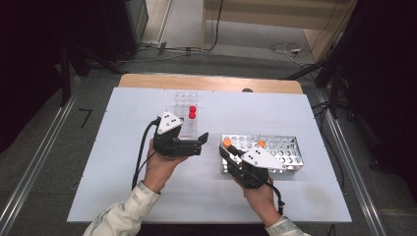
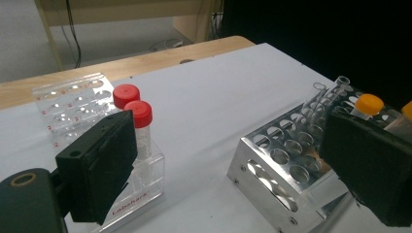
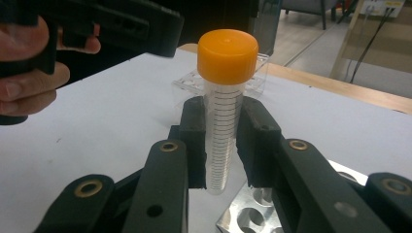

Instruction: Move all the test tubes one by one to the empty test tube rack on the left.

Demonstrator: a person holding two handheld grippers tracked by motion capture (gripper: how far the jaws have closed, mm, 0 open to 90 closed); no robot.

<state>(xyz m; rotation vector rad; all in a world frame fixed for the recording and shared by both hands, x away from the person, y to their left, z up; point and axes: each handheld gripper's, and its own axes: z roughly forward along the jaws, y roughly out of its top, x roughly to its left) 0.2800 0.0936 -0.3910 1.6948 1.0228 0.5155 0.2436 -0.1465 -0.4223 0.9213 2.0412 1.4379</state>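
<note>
Right gripper (image 3: 224, 145) pinches the orange-capped tube (image 3: 224, 121) upright between its 2 jaws — above the metal rack (image 3: 248, 213) (left gripper (image 2: 233, 160) spread).

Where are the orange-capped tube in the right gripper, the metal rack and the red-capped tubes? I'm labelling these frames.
orange-capped tube (image 3: 224, 121): right gripper view, clear graduated body.
metal rack (image 2: 284, 160): left gripper view, holed top plate.
red-capped tubes (image 2: 138, 114): left gripper view, nearer tube's cap.

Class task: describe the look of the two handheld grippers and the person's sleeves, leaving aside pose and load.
Both the left gripper and the right gripper are black, with blocky padded jaws. Each carries a grey triangular plate with dark dots and trails a black cable. Brass-coloured rings mark the jaw links. The sleeves are pale and light-coloured.
</note>
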